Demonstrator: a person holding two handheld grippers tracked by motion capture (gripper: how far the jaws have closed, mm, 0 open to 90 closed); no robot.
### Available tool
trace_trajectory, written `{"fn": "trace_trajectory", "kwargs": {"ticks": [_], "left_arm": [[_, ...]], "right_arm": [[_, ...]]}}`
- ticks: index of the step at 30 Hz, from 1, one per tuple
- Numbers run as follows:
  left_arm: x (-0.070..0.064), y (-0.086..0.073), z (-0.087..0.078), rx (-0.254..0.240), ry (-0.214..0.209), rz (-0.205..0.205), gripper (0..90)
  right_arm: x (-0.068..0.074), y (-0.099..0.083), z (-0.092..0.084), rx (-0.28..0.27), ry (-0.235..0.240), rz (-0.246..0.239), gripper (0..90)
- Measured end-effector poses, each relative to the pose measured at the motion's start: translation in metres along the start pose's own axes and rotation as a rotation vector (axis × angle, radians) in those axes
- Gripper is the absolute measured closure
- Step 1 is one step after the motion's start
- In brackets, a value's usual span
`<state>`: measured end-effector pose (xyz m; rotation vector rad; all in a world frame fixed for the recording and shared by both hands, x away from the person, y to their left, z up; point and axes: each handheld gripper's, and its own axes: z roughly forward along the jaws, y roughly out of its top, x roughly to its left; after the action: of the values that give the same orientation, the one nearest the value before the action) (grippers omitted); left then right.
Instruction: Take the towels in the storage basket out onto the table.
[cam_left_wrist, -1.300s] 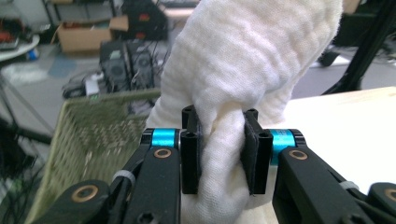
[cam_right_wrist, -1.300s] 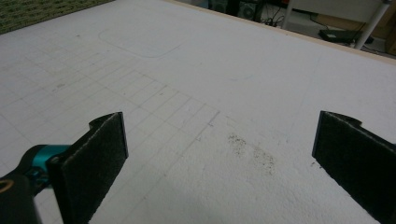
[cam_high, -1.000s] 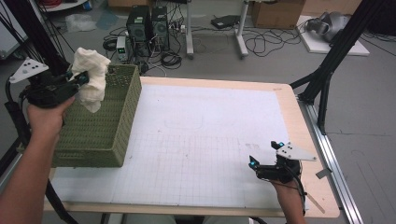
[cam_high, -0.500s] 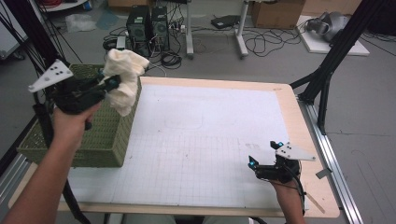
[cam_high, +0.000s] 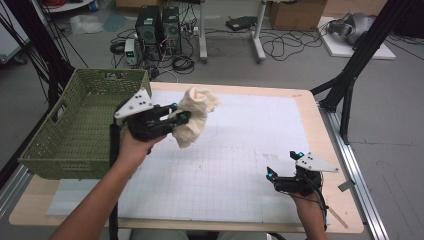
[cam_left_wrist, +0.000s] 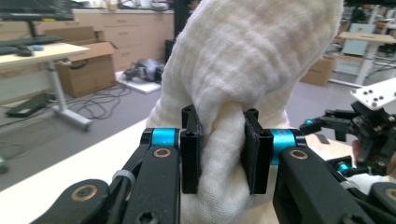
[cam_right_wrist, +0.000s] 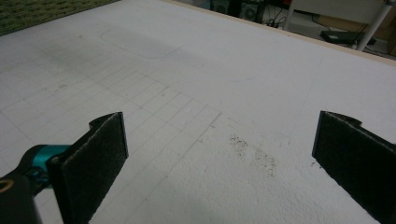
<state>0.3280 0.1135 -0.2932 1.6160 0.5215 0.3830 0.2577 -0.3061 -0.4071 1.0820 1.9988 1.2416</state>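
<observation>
Green woven basket (cam_high: 75, 130) at the table's (cam_high: 240, 175) left edge, computer towers (cam_high: 159, 25) behind, perhaps cardboard boxes (cam_high: 295, 12).

Clearance, as I read it: tabletop (cam_high: 235, 165), broad open white mat between my 2 grippers, free passage. Obstacle 1: green basket (cam_high: 80, 125) along the left edge, high walls. Obstacle 2: cream cloth (cam_high: 195, 115) hanging from my left gripper (cam_high: 180, 116), just right of the basket. Right gripper (cam_high: 282, 172): open mat ahead.
</observation>
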Motion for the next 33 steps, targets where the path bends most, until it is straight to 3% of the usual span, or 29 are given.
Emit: {"fn": "trace_trajectory", "kwargs": {"ticks": [7, 17, 23, 33], "left_arm": [[-0.01, -0.021, 0.031, 0.02, -0.045, -0.042, 72.4], [-0.021, -0.087, 0.068, 0.124, -0.108, -0.106, 71.8], [-0.027, -0.111, 0.082, 0.176, -0.134, -0.126, 71.0], [-0.023, -0.141, 0.093, 0.27, -0.104, -0.177, 64.3]], "right_arm": [[-0.001, 0.0, 0.0, 0.0, -0.002, -0.001, 2.5], [-0.001, -0.001, 0.001, 0.009, 0.003, -0.002, 2.6], [-0.001, -0.001, 0.002, 0.01, 0.003, -0.007, 2.6], [0.0, -0.001, 0.003, 0.016, 0.005, -0.012, 2.6]]}}
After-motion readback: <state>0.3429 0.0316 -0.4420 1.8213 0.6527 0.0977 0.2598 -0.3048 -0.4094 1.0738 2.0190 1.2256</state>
